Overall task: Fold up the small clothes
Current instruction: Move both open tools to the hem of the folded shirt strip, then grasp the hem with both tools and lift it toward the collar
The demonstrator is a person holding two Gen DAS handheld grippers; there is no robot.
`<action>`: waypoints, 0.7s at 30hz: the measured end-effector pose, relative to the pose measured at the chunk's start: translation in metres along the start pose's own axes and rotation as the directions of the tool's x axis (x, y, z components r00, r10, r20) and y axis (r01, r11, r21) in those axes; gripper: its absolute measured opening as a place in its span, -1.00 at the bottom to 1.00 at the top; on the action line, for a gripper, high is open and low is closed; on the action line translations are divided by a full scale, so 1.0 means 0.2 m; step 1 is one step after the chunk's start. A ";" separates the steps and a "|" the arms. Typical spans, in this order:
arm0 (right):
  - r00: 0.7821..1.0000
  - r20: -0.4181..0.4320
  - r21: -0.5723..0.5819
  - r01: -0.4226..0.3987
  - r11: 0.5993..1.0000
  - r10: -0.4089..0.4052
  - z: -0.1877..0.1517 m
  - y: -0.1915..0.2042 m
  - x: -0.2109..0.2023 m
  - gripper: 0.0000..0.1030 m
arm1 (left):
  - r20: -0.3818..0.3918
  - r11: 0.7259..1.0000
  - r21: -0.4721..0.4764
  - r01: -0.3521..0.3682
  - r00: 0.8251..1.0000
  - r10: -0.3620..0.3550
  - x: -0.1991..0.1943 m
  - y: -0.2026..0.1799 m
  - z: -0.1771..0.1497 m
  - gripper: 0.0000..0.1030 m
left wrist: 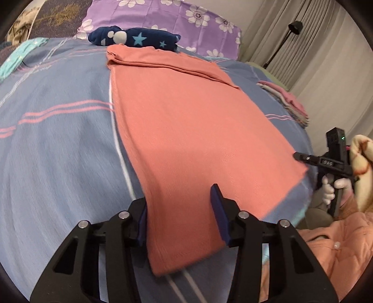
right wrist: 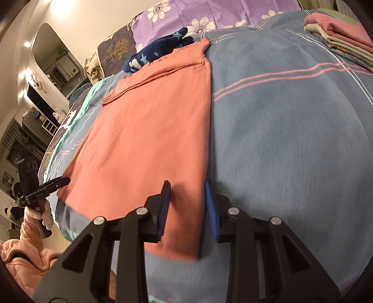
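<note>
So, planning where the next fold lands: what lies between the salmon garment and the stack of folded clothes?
Only bare blue striped bedcover lies between the salmon garment and the folded stack; the right wrist view shows it best.

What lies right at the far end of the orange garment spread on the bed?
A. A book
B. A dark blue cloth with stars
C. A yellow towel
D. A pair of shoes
B: a bundled dark blue cloth with stars lies at the far end of the orange garment, just before the purple flowered pillow.
</note>
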State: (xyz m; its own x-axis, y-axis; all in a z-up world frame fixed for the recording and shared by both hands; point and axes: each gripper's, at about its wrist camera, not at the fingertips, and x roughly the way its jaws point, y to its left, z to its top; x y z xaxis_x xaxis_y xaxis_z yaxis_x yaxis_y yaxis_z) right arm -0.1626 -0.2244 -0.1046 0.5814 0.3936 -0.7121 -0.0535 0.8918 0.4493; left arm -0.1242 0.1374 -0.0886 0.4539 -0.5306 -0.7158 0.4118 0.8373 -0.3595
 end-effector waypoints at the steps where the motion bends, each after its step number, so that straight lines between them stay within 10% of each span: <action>1: 1.000 -0.001 0.000 -0.002 1.000 0.002 -0.02 0.00 -0.02 -0.38 | 0.001 1.000 -0.007 0.017 1.000 -0.017 -0.01 -0.01 -0.02 -0.10; 21: 0.999 0.020 -0.018 0.032 0.999 -0.031 -0.05 0.08 0.02 -0.22 | -0.034 0.998 -0.028 0.052 0.998 -0.053 0.07 -0.05 0.05 -0.11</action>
State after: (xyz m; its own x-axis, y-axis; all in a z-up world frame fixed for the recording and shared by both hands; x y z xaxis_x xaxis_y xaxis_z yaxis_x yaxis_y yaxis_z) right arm -0.1686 -0.2060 -0.1051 0.5985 0.3611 -0.7151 -0.0496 0.9076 0.4168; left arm -0.1149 0.1198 -0.0894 0.4043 -0.5697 -0.7155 0.4127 0.8118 -0.4132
